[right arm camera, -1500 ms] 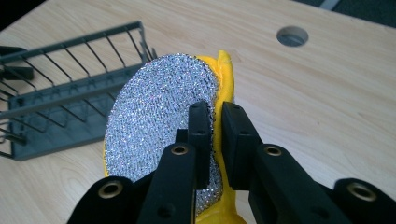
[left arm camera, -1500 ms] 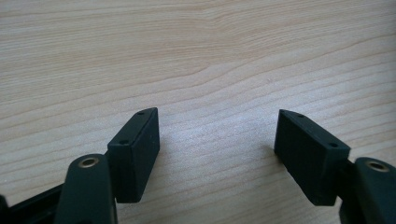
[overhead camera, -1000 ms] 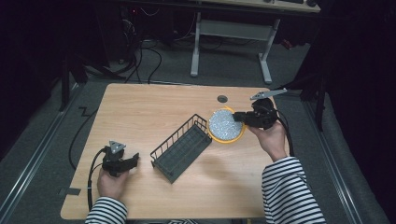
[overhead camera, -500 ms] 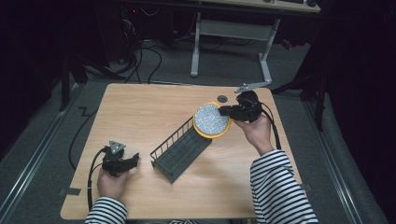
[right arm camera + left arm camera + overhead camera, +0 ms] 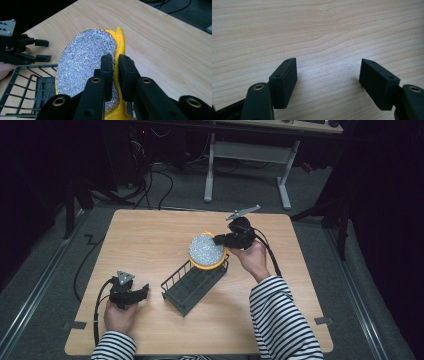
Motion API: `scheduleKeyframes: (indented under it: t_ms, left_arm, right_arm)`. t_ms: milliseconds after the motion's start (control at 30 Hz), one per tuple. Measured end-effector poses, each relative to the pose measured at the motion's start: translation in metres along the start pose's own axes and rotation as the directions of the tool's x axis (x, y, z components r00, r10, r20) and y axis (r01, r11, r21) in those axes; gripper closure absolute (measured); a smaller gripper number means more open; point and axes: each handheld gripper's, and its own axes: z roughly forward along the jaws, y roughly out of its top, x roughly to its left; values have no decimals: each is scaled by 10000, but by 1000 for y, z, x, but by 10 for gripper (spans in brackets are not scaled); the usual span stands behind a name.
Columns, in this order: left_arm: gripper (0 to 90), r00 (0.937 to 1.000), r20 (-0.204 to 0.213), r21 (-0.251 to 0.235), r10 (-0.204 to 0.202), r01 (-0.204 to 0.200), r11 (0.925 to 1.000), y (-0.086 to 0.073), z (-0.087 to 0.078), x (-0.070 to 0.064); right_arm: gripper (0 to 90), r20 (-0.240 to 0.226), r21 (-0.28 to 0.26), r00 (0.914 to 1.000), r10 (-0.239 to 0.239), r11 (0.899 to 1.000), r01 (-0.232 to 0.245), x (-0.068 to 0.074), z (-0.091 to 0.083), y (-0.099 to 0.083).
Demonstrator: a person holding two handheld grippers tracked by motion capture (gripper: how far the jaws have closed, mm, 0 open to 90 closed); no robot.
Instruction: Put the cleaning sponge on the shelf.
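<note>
My right gripper [image 5: 220, 240] [image 5: 114, 60] is shut on a round sponge [image 5: 206, 250] [image 5: 87, 62] with a silver glittery face and a yellow back. It holds the sponge on edge, in the air over the far end of a dark wire basket [image 5: 192, 282] [image 5: 22, 87]. My left gripper [image 5: 143, 291] [image 5: 328, 76] rests on the table near the front left, open, with bare wood between its jaws. The same left gripper [image 5: 41, 50] also appears at the far left of the right gripper view.
The wooden table [image 5: 150, 240] has bare room at the back left and on the right side. A metal desk frame [image 5: 250, 155] and cables [image 5: 160, 175] stand on the floor beyond the table's far edge.
My right gripper has carried the sponge leftward and toward the basket, from the table's right side to above the basket's far end. The left gripper has stayed still.
</note>
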Motion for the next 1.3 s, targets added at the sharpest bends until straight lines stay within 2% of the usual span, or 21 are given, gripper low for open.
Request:
scheduleKeyframes:
  t_ms: [300,567,833,1033,1133,1300]
  left_arm:
    - [307,10000,-27,18,61,-61,10000,0,0,-1]
    - [306,10000,-22,23,62,-62,10000,0,0,-1]
    - [306,10000,-30,14,62,-62,10000,0,0,-1]
    - [307,10000,-32,20,70,-70,10000,0,0,-1]
    - [306,10000,-34,19,71,-71,10000,0,0,-1]
    - [306,10000,-35,19,71,-71,10000,0,0,-1]
  right_arm:
    - [825,-146,335,9997,-171,9993,176,4,23,1]
    - [823,18,753,9992,-408,9963,405,3,37,-5]
    - [823,53,877,9994,-346,9956,340,-1,43,-12]
    - [827,406,1190,9951,-900,9893,846,2,47,-16]
    - [830,225,1190,9978,-628,9911,597,-1,48,-21]
    - [833,187,1399,9976,-664,9882,632,-1,49,-25]
